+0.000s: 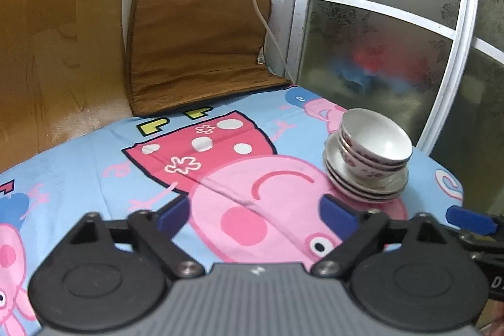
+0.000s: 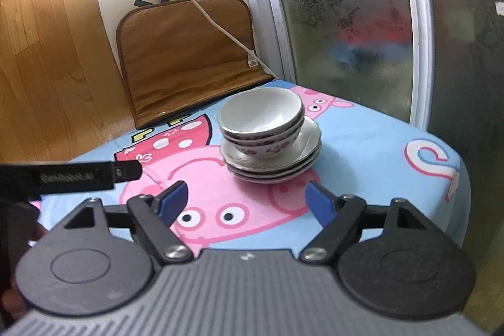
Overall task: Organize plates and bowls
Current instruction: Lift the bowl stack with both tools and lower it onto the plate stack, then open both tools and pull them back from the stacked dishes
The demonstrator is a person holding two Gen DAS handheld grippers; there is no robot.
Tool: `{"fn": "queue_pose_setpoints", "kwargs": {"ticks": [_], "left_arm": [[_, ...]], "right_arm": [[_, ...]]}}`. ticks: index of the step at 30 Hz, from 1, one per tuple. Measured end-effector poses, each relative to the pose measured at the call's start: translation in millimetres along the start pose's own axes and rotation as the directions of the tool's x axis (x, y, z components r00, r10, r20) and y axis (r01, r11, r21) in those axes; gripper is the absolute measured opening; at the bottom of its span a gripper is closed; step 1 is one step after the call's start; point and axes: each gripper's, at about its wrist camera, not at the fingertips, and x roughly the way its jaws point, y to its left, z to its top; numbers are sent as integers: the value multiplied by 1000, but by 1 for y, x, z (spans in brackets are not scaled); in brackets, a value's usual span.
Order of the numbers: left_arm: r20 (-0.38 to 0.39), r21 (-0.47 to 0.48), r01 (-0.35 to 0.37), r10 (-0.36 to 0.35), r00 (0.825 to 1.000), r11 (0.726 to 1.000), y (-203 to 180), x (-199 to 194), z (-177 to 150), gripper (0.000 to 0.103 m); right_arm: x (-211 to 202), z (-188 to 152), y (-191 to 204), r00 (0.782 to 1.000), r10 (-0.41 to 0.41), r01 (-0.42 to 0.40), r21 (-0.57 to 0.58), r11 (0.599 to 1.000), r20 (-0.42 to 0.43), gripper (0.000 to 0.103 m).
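A stack of white plates point(image 2: 302, 144) with floral bowls point(image 2: 261, 115) nested on top stands on the cartoon-print tablecloth point(image 2: 378, 131). In the left wrist view the same bowls point(image 1: 375, 140) and plates point(image 1: 365, 188) sit at the right, ahead of my left gripper point(image 1: 256, 214), which is open with only cloth between its blue fingertips point(image 1: 173, 214). My right gripper point(image 2: 245, 199) is open too, just short of the stack and empty. A blue fingertip point(image 1: 469, 218) of the right gripper shows at the left wrist view's right edge.
A brown cushion point(image 1: 195, 43) leans against the wall behind the table, with a white cable point(image 1: 255, 5) running down from a power strip. A frosted glass door point(image 1: 378, 21) stands at the right. The left gripper's black body point(image 2: 72, 177) crosses the right wrist view's left side.
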Motion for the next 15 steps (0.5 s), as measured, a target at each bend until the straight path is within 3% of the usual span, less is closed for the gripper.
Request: {"fn": "queue_pose_setpoints", "kwargs": {"ticks": [4, 15], "left_arm": [[14, -1, -47, 47, 999, 999, 2, -1, -5, 103], [-7, 26, -75, 75, 997, 997, -1, 1, -12, 103]], "right_arm": [[-2, 0, 2, 1000, 13, -12, 16, 1000, -11, 81], [-6, -2, 3, 999, 34, -34, 23, 999, -8, 81]]}}
